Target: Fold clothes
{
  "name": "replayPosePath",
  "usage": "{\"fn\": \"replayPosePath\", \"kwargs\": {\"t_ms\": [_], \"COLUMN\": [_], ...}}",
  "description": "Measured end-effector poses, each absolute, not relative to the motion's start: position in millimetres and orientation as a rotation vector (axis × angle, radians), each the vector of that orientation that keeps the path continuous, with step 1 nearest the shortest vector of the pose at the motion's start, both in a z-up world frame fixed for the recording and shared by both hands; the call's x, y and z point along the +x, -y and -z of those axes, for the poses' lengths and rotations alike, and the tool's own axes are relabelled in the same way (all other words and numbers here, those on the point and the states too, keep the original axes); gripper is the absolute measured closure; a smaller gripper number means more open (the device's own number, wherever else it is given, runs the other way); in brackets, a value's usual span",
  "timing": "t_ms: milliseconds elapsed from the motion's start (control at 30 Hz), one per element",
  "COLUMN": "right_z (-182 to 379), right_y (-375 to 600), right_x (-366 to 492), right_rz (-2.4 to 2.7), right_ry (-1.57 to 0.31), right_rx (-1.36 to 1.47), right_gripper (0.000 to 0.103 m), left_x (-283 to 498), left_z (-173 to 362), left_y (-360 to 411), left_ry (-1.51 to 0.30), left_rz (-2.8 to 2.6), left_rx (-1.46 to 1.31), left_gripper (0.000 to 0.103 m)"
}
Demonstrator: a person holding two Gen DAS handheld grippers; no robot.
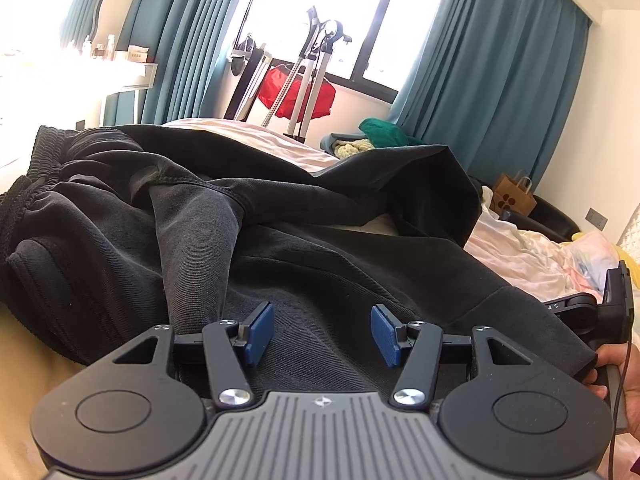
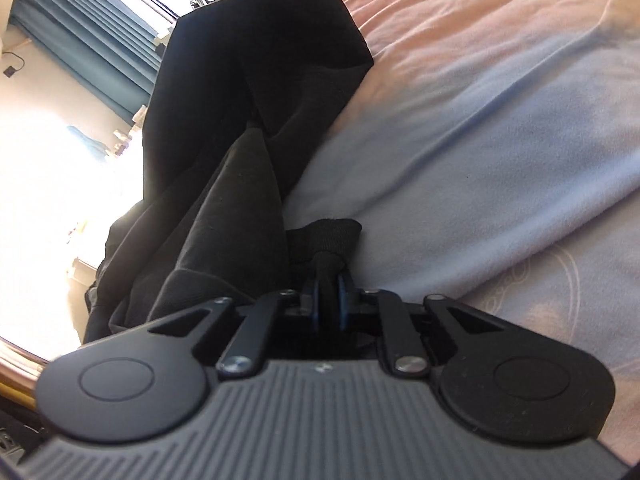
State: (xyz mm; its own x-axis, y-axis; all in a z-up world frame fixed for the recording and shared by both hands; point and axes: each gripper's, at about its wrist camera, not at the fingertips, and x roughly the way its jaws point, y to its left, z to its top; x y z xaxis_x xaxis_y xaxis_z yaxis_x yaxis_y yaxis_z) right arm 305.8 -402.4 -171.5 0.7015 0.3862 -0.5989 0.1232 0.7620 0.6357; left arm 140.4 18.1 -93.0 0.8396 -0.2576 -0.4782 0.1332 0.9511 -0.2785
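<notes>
so the black pants stretch lengthwise away from the left gripper, which sits spread right over them, while the right gripper pinches their hem.

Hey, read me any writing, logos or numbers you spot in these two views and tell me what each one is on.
"A S": white letters on the arm of the right hand-held gripper, partly hidden, so likely the end of a longer word.
Box on the white shelf: a dark printed label, too small and blurred to read.
Paper bag: a dark dotted logo, no letters legible.
Right wrist view: no readable text.
</notes>
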Motion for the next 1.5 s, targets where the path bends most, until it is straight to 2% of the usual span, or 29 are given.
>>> {"fn": "replayPosePath", "kwargs": {"t_ms": [67, 367, 467, 567, 633, 867, 1000, 1100, 1167, 1267, 1500], "right_z": [161, 105, 93, 92, 105, 187, 193, 187, 182, 186, 199], "right_y": [402, 436, 466, 504, 526, 549, 547, 544, 542, 544, 539], "right_x": [303, 250, 213, 160, 135, 126, 117, 115, 114, 112, 113], "right_rz": [-0.135, 0.087, 0.242, 0.430, 0.517, 0.703, 0.677, 0.663, 0.680, 0.667, 0.625], "right_ry": [-0.754, -0.498, -0.354, -0.187, -0.147, -0.265, -0.276, -0.322, -0.338, -0.333, -0.340], "right_rx": [0.707, 0.737, 0.777, 0.886, 0.979, 1.283, 1.381, 1.360, 1.324, 1.385, 1.527], "right_gripper": [0.098, 0.099, 0.099, 0.099, 0.098, 0.095, 0.093, 0.085, 0.069, 0.055, 0.053], "left_x": [140, 132, 129, 127, 126, 100, 80, 71, 65, 59, 97], "left_z": [92, 86, 84, 83, 82, 54, 33, 31, 31, 35, 97], "left_y": [-18, -18, -18, -18, -19, -51, -97, -137, -163, -199, -244], "left_ry": [-0.532, -0.478, -0.470, -0.471, -0.473, -0.514, -0.543, -0.588, -0.618, -0.663, -0.793], "left_rz": [0.209, 0.211, 0.218, 0.225, 0.237, 0.235, 0.211, 0.173, 0.146, 0.107, 0.093], "left_rx": [-0.243, -0.219, -0.218, -0.216, -0.215, -0.263, -0.361, -0.454, -0.516, -0.608, -1.048], "left_gripper": [0.047, 0.047, 0.047, 0.047, 0.047, 0.045, 0.032, 0.023, 0.022, 0.020, 0.021]}}
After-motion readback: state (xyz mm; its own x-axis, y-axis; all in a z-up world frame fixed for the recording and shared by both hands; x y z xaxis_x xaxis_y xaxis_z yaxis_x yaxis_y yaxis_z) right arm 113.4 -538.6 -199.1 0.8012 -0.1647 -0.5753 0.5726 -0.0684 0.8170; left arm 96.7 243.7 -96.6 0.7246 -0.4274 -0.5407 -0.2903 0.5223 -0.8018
